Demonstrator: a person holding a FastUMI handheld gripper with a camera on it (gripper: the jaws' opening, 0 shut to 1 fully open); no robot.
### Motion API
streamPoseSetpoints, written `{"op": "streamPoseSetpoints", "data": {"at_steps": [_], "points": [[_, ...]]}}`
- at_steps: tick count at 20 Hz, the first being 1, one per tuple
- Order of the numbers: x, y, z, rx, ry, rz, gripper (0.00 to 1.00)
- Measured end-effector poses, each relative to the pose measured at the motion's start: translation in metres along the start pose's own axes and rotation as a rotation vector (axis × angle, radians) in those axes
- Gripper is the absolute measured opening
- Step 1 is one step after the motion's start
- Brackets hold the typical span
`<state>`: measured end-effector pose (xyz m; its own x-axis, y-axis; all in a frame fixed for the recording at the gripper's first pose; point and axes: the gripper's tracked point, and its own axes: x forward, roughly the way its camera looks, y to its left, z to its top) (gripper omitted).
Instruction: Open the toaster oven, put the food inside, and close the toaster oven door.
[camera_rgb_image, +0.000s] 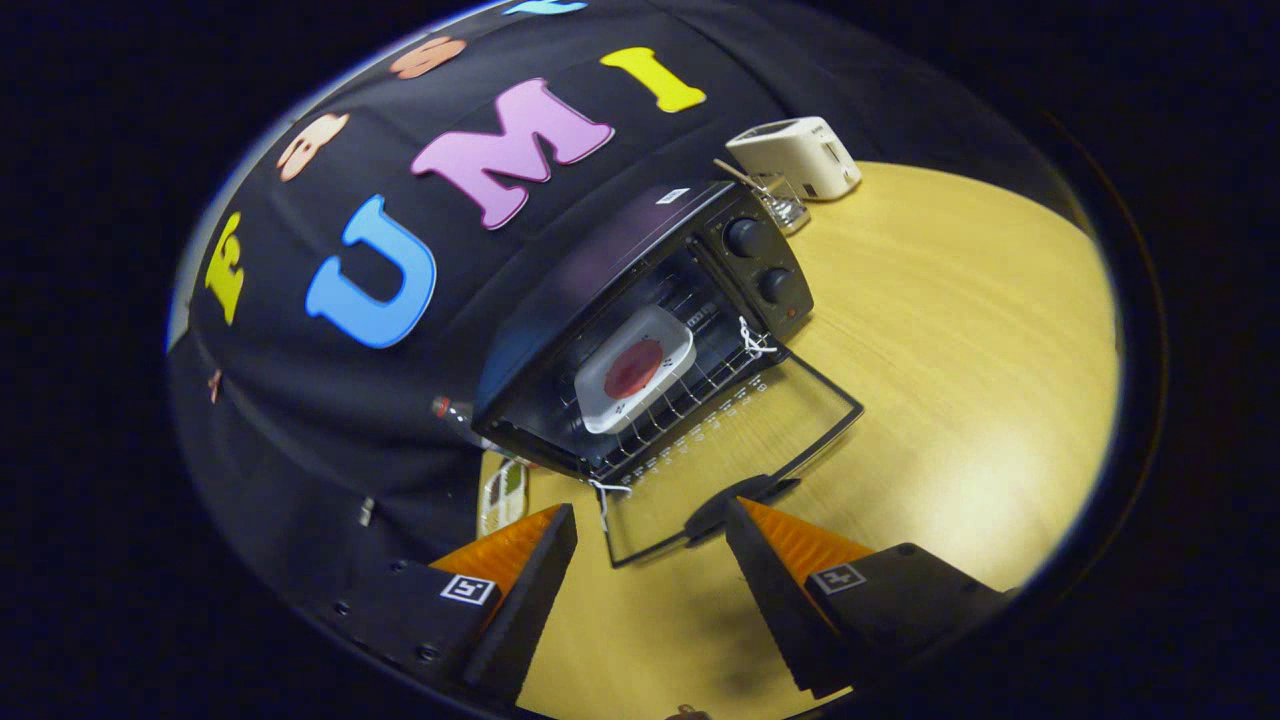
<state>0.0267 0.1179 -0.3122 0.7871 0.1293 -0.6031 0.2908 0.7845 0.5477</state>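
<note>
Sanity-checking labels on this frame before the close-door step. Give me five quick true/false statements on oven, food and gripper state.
1. The toaster oven door is folded down open. True.
2. The white dish with the red food sits on the table in front of the oven. False: it rests on the wire rack inside the oven.
3. The gripper is shut on the door handle. False: its fingers are spread open and hold nothing; the handle lies just ahead, by one fingertip.
4. A white appliance stands on the table beyond the oven. True.
5. The oven has four knobs. False: two knobs show on its panel.
</note>
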Motion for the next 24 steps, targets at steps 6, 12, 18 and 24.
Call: {"op": "streamPoseSetpoints", "data": {"at_steps": [6,12,18,24], "points": [[0.016,-0.037,-0.045,-0.634,-0.006,-0.048,0.99],[0.051,-0.050,-0.065,-0.650,0.079,-0.101,1.00],[0.086,-0.066,-0.063,-0.589,0.100,-0.184,1.00],[0.086,-0.063,-0.061,-0.588,0.112,-0.216,0.99]]}}
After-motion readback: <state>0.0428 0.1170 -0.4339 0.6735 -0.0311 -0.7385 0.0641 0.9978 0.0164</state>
